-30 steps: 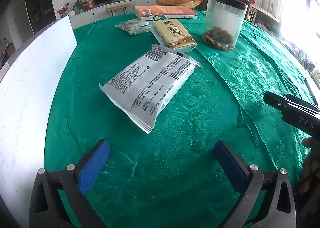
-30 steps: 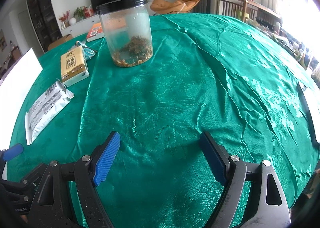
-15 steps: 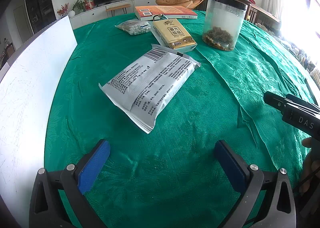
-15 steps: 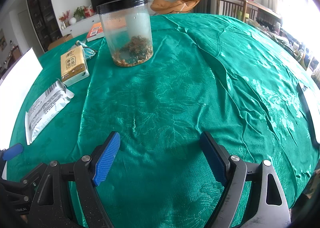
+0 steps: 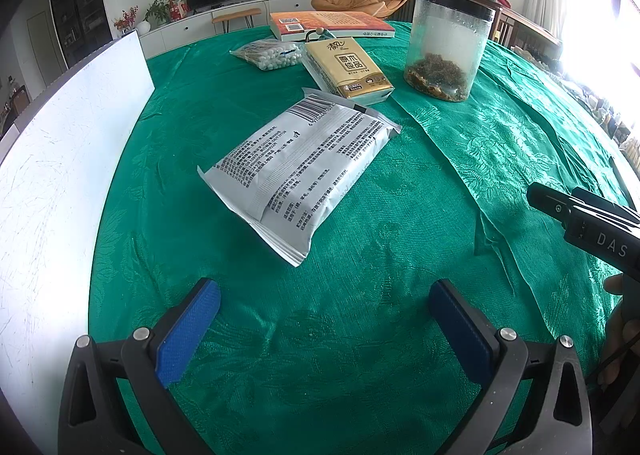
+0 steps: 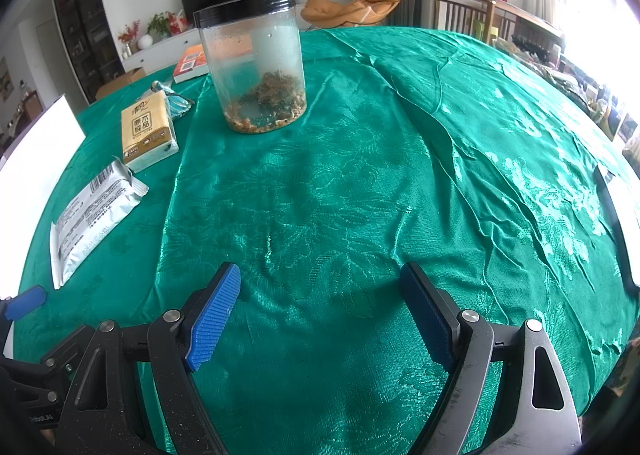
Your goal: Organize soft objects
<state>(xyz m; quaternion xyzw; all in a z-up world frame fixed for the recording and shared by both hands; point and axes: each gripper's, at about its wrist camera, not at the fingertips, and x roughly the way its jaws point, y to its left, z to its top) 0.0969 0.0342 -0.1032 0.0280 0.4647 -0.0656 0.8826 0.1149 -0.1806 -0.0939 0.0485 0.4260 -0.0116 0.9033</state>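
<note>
A silver-white soft pack [image 5: 300, 171] with printed text lies flat on the green tablecloth, just ahead of my left gripper [image 5: 324, 319], which is open and empty. Behind it lie a yellow tissue pack [image 5: 346, 67] and a clear bag of cotton swabs [image 5: 270, 54]. In the right wrist view the soft pack [image 6: 94, 211] and tissue pack [image 6: 147, 131] lie far left. My right gripper [image 6: 320, 307] is open and empty over bare cloth.
A clear jar with a black lid [image 6: 254, 63] holds brown bits; it also shows in the left wrist view [image 5: 444, 47]. A book [image 5: 330, 24] lies at the back. A white board [image 5: 48, 183] stands along the left edge. The cloth [image 6: 440, 159] has folds.
</note>
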